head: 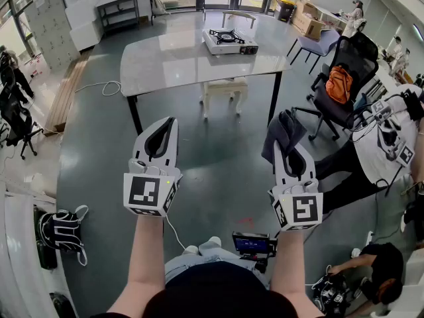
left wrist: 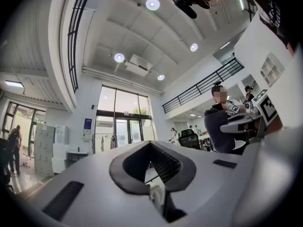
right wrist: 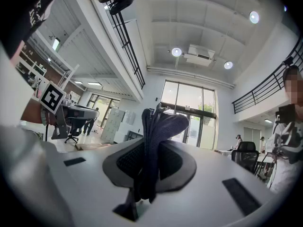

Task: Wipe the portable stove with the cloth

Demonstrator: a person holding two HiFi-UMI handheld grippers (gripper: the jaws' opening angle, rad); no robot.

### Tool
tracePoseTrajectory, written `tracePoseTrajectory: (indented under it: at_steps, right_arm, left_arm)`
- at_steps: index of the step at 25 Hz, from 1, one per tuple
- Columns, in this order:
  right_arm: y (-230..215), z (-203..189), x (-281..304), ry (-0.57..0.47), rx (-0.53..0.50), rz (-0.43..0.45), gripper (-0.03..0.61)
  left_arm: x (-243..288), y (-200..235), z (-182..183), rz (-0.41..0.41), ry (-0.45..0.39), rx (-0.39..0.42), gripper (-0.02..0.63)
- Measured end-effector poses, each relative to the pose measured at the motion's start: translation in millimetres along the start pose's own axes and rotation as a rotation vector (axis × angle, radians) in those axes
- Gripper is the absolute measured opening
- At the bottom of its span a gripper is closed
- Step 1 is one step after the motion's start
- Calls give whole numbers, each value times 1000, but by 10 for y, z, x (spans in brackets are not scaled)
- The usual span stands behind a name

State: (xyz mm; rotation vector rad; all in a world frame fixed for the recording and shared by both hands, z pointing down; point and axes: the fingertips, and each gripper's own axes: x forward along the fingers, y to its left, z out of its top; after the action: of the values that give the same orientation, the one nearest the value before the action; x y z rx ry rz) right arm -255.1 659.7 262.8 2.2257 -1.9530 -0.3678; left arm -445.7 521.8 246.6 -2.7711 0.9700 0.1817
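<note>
The portable stove (head: 228, 40) is white with a black burner and sits on the far side of the grey table (head: 172, 65), well ahead of both grippers. In the head view my right gripper (head: 287, 148) is shut on a dark grey cloth (head: 281, 131), which bunches above its jaws. In the right gripper view the cloth (right wrist: 155, 136) stands pinched between the pads of that gripper (right wrist: 147, 162). My left gripper (head: 171, 123) is held level with it at the left, shut, with nothing in it. The left gripper view shows this gripper (left wrist: 150, 144) aimed up at the ceiling.
A white stool (head: 225, 89) stands under the table's near edge. At the right are a black office chair with an orange bag (head: 339, 83) and a seated person's legs (head: 348, 171). A black and white bag (head: 61, 231) lies on the floor at the left. A cable (head: 105, 87) trails near the table.
</note>
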Motion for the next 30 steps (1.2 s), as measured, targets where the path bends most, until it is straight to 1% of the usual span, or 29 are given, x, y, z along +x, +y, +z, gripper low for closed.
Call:
tracePoseTrajectory:
  at_steps: [8,12,17,19,23,27,30]
  right_arm:
    - [-161,-188,-84,11,60,-6,67]
    - [-166,-299,-14,28,44,14,66]
    - [-323,-390,199,35,56,7,66]
    - [-394,-427,339,30,71,2,66]
    - [-526,-532,739,34,61,-7,66]
    - [-643,-601,1303,34,54,-14,66]
    - [-707,-622,1786,34,48,-15,66]
  left_arm:
    - [69,-269,-43,-12,17,12,11]
    - [126,-245,-113,1,32,7,11]
    - [416,-199,-222,-1,36,-5,11]
    - [572,-142,-274,-5,36,-4,11]
    - [971,38,-422,-18,35,-6,11]
    - [1484,322,-580,-20,29,-15,11]
    - [1903,551,-675,-42,31,-7,11]
